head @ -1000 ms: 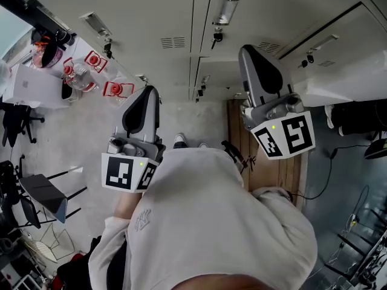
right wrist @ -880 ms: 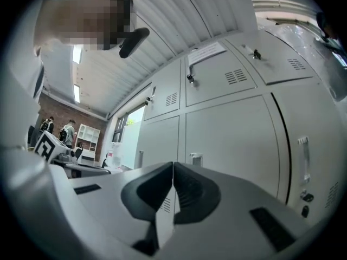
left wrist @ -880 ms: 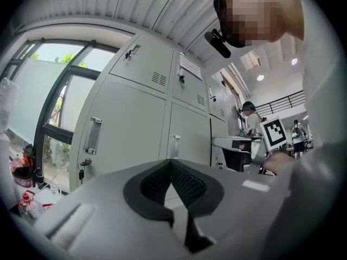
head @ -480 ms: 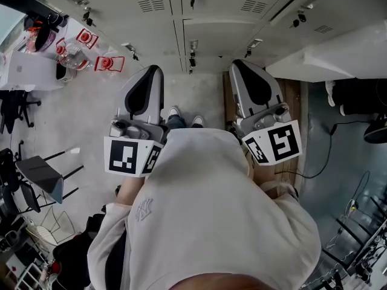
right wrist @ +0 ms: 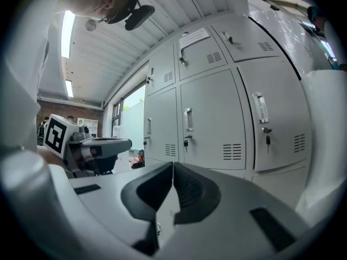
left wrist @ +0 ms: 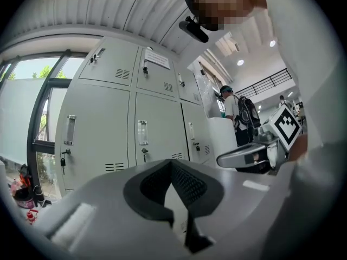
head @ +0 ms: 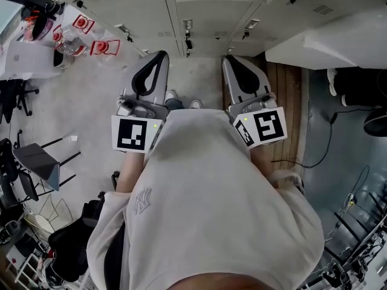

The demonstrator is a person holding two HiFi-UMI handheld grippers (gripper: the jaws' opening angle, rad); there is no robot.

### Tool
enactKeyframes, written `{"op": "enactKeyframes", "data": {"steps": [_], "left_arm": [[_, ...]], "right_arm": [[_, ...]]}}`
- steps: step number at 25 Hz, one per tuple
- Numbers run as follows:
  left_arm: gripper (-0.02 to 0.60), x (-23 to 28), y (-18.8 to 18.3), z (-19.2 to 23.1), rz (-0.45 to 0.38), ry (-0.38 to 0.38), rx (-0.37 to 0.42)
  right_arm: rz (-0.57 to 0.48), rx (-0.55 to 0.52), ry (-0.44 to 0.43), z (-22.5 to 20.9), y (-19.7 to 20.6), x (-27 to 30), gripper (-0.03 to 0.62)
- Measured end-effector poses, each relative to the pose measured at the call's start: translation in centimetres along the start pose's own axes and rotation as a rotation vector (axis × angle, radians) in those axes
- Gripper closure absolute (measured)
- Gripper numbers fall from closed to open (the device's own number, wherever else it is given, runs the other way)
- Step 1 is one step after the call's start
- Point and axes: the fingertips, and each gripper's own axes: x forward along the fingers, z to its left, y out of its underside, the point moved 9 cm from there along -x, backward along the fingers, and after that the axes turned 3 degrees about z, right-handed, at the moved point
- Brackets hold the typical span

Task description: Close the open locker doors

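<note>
Floor: pale grey floor ran up to the lockers; a strip of wooden boards lay to the right, with darker floor and loose cables past it
Room: a grey locker bank stood straight ahead in two tiers, with vents, handles and keys on the doors; a tall window sat to its left
Task's thing: one open door jutted out from the row at the far right, well apart from both grippers; the doors directly ahead sat flush
Left gripper: held low before the chest and pointed at the lockers; its jaws were closed, dark pads meeting tip to tip and gripping nothing
Right gripper: level with the left one and just beside it; its jaws were likewise closed and gripping nothing
Left edge: a table with red items and chairs crowded that side
Right edge: the open door's panel and a person with a backpack stood beyond it
Open room: bare floor lay between the gripper tips and the locker fronts, widest ahead and to the left
</note>
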Motion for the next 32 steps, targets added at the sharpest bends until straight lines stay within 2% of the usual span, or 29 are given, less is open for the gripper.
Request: {"op": "enactKeyframes", "data": {"steps": [3, 7, 10, 15, 23, 32], "left_arm": [[0.580, 0.2, 0.1, -0.2, -0.007, -0.009, -0.002], [0.580, 0.6, -0.4, -1.1, 0.001, 0.018, -0.006], [0.580, 1.1, -0.9, -1.2, -0.026, 0.027, -0.002], [0.580, 1.7, -0.8, -1.6, 0.012, 0.048, -0.004], [0.580, 2.5, -1.4, -1.1, -0.060, 0.039, -0.016], [0.580, 2.8, -1.5, -1.2, -0.043, 0.053, -0.007]], "right_arm": [[-0.015, -0.003, -0.003, -0.2, -0.2, -0.2, 0.582], [-0.021, -0.011, -0.003, -0.7, -0.3, -0.4, 0.582], [-0.021, -0.013, 0.007, -1.1, -0.4, -0.5, 0.582], [-0.021, -0.020, 0.017, -1.9, -0.5, -0.6, 0.582], [-0.023, -0.023, 0.017, -2.1, -0.6, -0.4, 0.582], [-0.024, -0.025, 0.024, -2.1, -0.8, -0.4, 0.582]]}}
